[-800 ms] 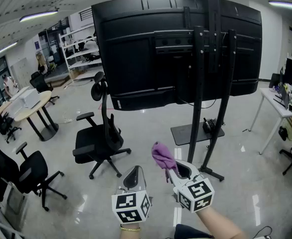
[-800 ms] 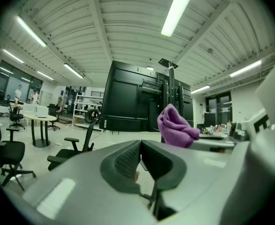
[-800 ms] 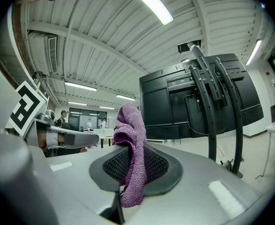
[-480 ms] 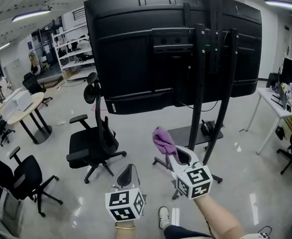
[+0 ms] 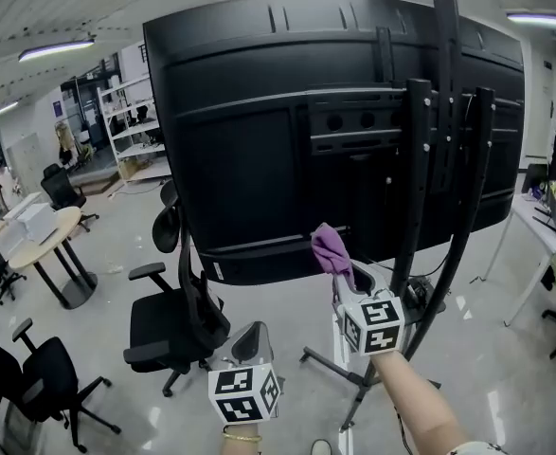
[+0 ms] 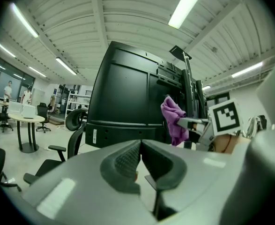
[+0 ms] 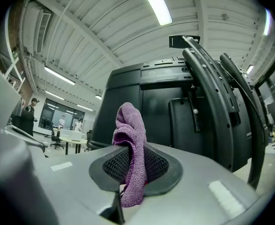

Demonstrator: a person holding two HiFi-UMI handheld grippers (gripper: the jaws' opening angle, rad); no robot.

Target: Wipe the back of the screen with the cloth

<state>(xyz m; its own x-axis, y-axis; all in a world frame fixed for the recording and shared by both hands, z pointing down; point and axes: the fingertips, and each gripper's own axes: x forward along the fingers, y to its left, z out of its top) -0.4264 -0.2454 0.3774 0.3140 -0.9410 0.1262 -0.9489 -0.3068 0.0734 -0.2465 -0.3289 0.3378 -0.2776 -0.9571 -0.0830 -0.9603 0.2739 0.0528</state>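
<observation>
The black back of a large screen (image 5: 259, 131) on a wheeled stand (image 5: 429, 207) fills the upper middle of the head view. My right gripper (image 5: 346, 282) is shut on a purple cloth (image 5: 331, 247), held up in front of the screen's lower edge; whether the cloth touches the panel I cannot tell. In the right gripper view the cloth (image 7: 130, 144) stands bunched between the jaws, with the screen back (image 7: 156, 111) beyond. My left gripper (image 5: 251, 341) hangs lower left, shut and holding nothing. From the left gripper view the cloth (image 6: 174, 121) and the screen (image 6: 123, 93) show ahead.
A black office chair (image 5: 173, 320) stands under the screen's left side. More chairs (image 5: 22, 377) and a round table (image 5: 41, 245) are at the left. The stand's base legs (image 5: 353, 377) spread on the glossy floor. A white desk (image 5: 552, 226) is at the right.
The screen has grown larger in view as I came closer. My right gripper has risen with the cloth toward the screen's lower edge. The left gripper stays low.
</observation>
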